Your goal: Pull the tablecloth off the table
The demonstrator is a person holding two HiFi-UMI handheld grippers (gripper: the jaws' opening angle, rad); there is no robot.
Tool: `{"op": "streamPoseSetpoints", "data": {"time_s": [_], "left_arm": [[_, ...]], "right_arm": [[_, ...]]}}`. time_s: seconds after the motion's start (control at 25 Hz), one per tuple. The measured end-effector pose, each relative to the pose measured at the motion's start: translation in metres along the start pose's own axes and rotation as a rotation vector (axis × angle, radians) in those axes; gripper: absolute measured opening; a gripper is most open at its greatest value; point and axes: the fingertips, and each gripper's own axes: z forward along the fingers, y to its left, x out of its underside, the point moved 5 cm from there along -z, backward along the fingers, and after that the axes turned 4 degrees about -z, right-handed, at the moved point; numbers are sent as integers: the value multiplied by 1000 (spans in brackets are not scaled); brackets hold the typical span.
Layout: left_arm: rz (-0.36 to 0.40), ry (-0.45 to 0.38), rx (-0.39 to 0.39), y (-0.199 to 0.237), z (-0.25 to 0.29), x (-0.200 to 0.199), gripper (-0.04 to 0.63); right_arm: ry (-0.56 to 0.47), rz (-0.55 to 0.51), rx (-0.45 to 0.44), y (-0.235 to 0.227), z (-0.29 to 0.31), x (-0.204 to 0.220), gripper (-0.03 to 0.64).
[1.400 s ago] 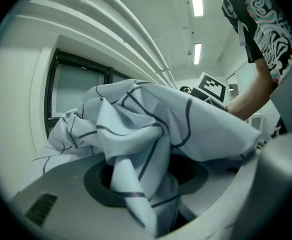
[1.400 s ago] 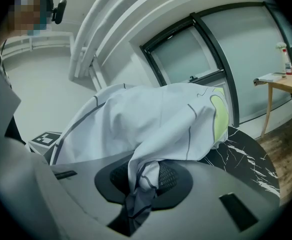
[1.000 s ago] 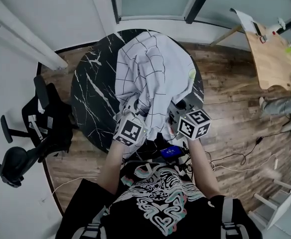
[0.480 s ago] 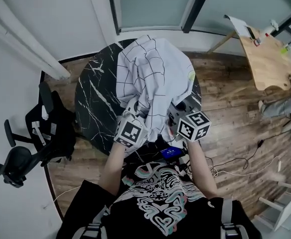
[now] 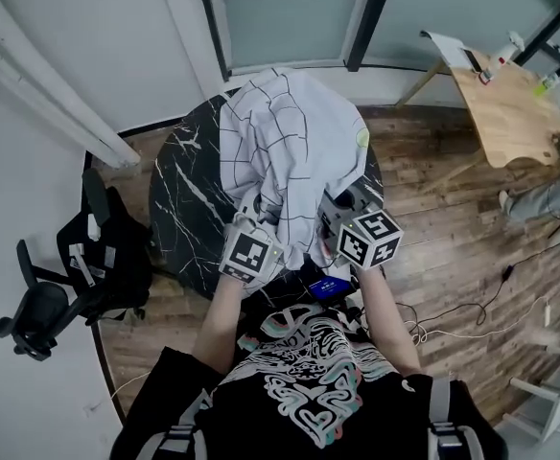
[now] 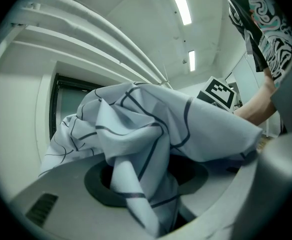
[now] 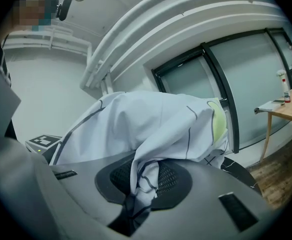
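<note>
A white tablecloth with a thin dark grid (image 5: 290, 151) lies bunched over the right part of a round black marble table (image 5: 179, 209). Its near end is gathered up toward me between both grippers. My left gripper (image 5: 261, 242) is shut on a thick fold of the tablecloth (image 6: 141, 184), which fills the gap between its jaws. My right gripper (image 5: 342, 228) is shut on another twist of the tablecloth (image 7: 143, 181), pinched tight between its pads. A pale yellow-green patch (image 7: 218, 121) shows on the cloth's far right side.
A black office chair (image 5: 69, 266) stands left of the table by the white wall. A wooden desk (image 5: 505, 103) with bottles is at the upper right. Cables (image 5: 472, 305) trail on the wood floor at right. A glass door (image 5: 285, 17) is behind the table.
The view has shifted slightly, with the table and cloth sitting a little lower in the frame. Both grippers keep their hold on the gathered cloth near the table's front edge.
</note>
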Motion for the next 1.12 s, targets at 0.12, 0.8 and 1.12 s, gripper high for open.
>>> {"op": "streamPoseSetpoints", "data": {"time_s": [0.12, 0.8, 1.12], "left_arm": [[-4, -9, -13, -7, 2, -5, 250], [39, -25, -64, -61, -7, -28, 249], [55, -19, -79, -68, -12, -31, 249]], "right_arm": [[-13, -10, -7, -2, -8, -4, 35], [-59, -51, -45, 6, -62, -14, 34], [-63, -50, -59, 10, -68, -14, 34]]}}
